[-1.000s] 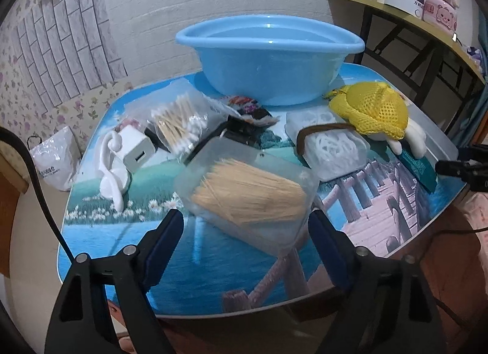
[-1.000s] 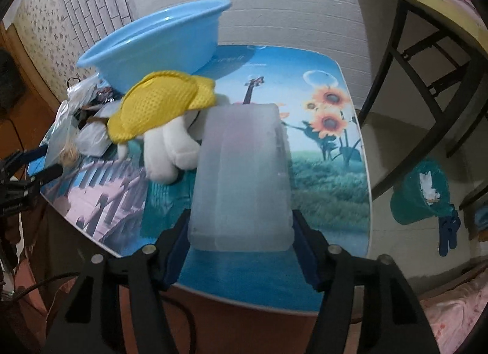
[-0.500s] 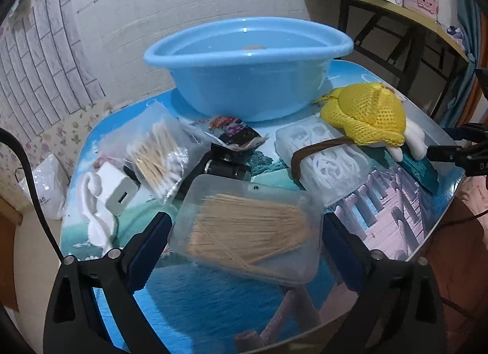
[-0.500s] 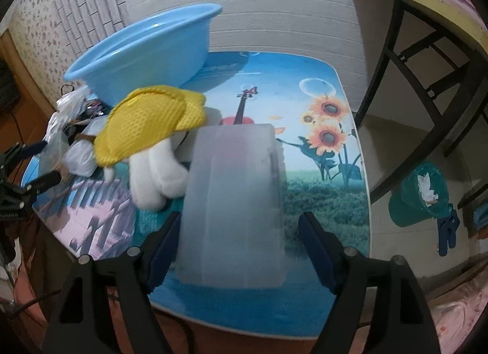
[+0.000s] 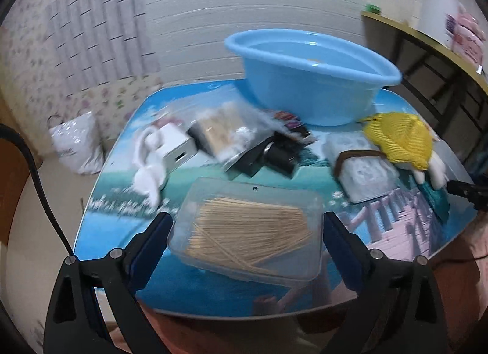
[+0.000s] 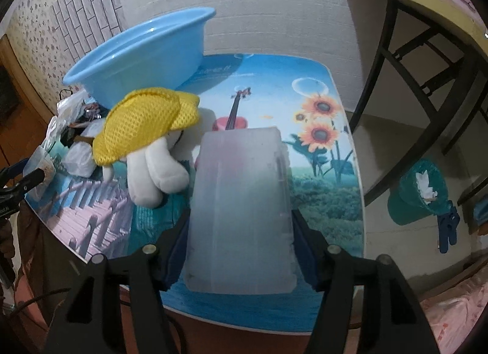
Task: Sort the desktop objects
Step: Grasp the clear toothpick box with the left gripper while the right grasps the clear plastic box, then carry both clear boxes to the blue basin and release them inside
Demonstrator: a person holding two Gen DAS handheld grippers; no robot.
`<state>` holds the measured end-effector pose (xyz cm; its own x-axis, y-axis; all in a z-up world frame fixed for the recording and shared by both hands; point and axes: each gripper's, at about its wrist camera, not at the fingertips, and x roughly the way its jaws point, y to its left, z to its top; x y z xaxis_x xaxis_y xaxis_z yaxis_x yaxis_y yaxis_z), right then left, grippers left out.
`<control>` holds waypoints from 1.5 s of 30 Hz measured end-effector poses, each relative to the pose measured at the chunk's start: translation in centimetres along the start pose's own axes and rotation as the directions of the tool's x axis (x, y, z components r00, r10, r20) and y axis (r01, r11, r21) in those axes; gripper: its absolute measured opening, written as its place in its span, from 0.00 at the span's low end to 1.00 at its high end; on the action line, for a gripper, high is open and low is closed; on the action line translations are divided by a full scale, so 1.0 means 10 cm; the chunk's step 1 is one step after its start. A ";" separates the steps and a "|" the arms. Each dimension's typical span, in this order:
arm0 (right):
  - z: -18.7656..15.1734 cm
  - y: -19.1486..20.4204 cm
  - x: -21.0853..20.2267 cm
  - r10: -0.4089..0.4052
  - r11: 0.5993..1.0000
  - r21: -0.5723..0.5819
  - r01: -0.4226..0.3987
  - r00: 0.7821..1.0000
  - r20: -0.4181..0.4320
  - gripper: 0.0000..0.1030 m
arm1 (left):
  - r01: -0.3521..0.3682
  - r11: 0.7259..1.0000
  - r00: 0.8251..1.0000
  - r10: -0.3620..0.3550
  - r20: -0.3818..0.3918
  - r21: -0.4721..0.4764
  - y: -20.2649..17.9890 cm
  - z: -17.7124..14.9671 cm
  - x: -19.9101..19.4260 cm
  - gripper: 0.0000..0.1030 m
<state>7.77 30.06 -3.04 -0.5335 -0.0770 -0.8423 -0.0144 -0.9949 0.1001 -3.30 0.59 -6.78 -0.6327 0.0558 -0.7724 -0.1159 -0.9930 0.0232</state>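
Both grippers low in frame, fingers pointing up into the scene.
Left gripper (image 5: 245,232) has its jaws spread wide at lower centre; right gripper (image 6: 241,230) is clamped, its pads pressed inward.

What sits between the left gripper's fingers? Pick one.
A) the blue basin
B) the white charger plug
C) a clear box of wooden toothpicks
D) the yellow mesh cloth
C: the left gripper frames the clear toothpick box, its fingers beside the box's ends.
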 end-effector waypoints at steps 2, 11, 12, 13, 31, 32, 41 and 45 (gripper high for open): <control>0.00 0.04 0.03 -0.012 1.000 -0.024 0.012 1.000 -0.017 0.61 | -0.013 1.000 1.000 0.013 -0.028 0.013 0.01 -0.04 0.08 0.94; 0.06 0.05 0.06 -0.019 1.000 -0.016 0.018 1.000 -0.022 0.59 | 0.020 1.000 0.999 -0.019 -0.031 0.019 0.06 -0.06 0.25 0.94; 0.06 0.02 0.04 0.009 1.000 0.004 -0.009 1.000 -0.021 0.59 | 0.019 1.000 1.000 -0.019 -0.011 0.018 0.07 -0.05 0.20 0.93; 0.06 0.02 0.00 0.013 1.000 0.008 -0.013 1.000 -0.013 0.59 | 0.021 1.000 1.000 -0.021 0.003 0.012 0.09 -0.03 0.16 0.93; 1.11 0.81 -0.51 0.184 0.976 -0.146 -0.164 0.974 0.133 0.59 | 0.053 0.998 0.992 -0.051 0.113 -0.022 0.07 1.11 -0.34 0.94; 1.17 0.87 -0.49 0.190 0.972 -0.161 -0.168 0.973 0.132 0.59 | 0.065 0.998 0.991 -0.062 0.117 -0.023 0.07 1.20 -0.30 0.94; 1.59 1.27 0.21 0.094 0.959 -0.270 -0.084 0.995 0.024 0.66 | -0.034 0.993 0.993 0.046 -0.109 0.114 -0.32 1.75 0.58 0.94; 1.43 1.18 0.06 0.197 0.957 -0.232 -0.174 0.977 0.080 0.74 | 0.086 0.996 0.995 -0.085 -0.060 0.003 -0.09 1.52 0.38 0.94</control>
<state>-4.78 19.17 5.20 -0.5921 -0.2662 -0.7606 0.2751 -0.9539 0.1196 -17.23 3.27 -0.10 -0.5733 0.1339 -0.8083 -0.1721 -0.9842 -0.0410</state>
